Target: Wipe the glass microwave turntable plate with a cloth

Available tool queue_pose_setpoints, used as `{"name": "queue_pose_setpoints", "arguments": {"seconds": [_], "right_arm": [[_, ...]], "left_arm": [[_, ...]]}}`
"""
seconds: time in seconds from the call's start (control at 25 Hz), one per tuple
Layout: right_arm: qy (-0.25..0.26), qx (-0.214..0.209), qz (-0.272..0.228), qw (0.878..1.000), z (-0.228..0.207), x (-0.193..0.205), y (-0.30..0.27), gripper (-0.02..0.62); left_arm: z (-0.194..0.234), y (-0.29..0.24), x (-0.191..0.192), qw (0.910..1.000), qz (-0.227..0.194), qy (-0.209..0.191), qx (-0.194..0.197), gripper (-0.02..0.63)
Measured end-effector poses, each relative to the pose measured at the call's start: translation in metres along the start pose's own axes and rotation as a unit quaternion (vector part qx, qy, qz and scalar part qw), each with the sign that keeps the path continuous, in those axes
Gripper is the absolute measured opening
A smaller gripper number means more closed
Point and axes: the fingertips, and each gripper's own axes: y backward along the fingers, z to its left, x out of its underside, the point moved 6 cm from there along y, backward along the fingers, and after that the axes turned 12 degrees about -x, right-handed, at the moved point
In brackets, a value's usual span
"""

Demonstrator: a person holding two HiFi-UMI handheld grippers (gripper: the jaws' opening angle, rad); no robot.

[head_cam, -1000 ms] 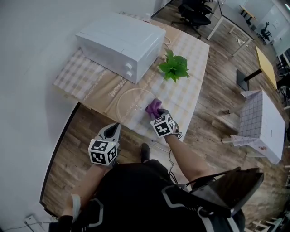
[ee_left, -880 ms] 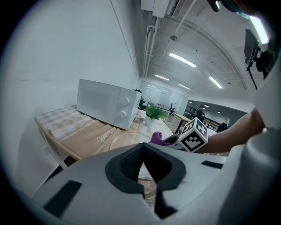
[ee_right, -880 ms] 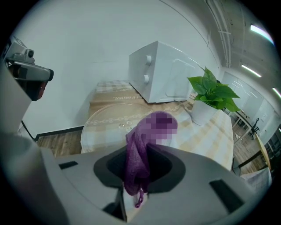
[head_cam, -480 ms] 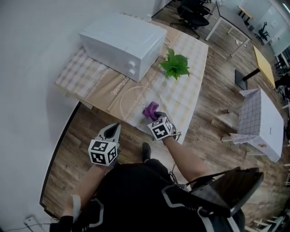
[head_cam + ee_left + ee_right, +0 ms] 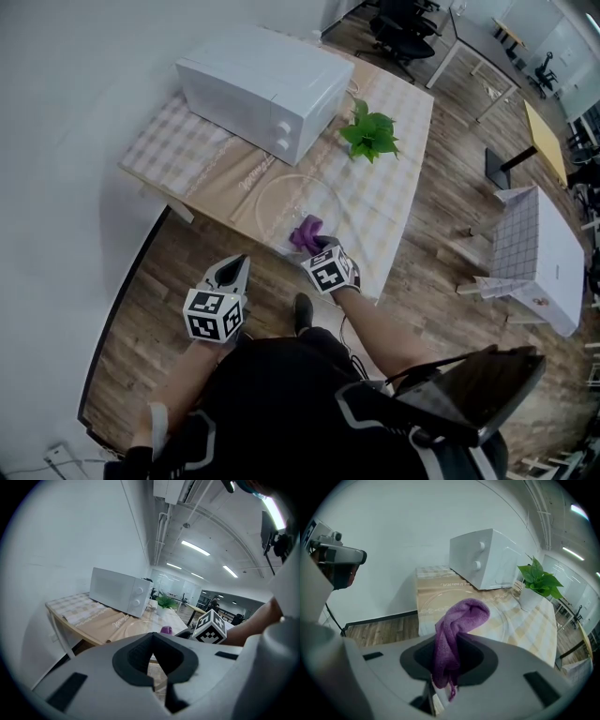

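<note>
The right gripper [image 5: 317,249] pinches a purple cloth [image 5: 305,232] over the near rim of the glass plate [image 5: 286,199] (which lies flat on the table [image 5: 187,155]). The left gripper [image 5: 236,266] has its jaws pressed together, empty.

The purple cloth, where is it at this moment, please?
In the head view, the purple cloth is clamped in the right gripper, over the near edge of the glass turntable plate, with the white microwave further back on the table.

Bright ceiling strip lights, fisheye-warped edges
</note>
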Motion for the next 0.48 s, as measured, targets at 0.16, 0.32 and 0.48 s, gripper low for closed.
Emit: {"name": "queue_pose_setpoints", "arguments": {"seconds": [0.16,0.32,0.48], "right_arm": [[0.002,-0.005,0.0,1.0,0.016,-0.002,-0.001,0.095],[0.005,-0.01,-0.001,1.0,0.03,-0.004,-0.004,0.095],[-0.003,-0.009,-0.005,1.0,0.038,-0.005,-0.002,0.095]], "left_arm": [[0.006,0.008,-0.002,1.0,-0.007,0.001,0.0,0.002],[0.015,0.015,-0.003,0.9999,-0.014,-0.002,-0.001,0.002],[0.022,0.022,-0.004,0.9998,-0.02,-0.005,-0.001,0.002]]}}
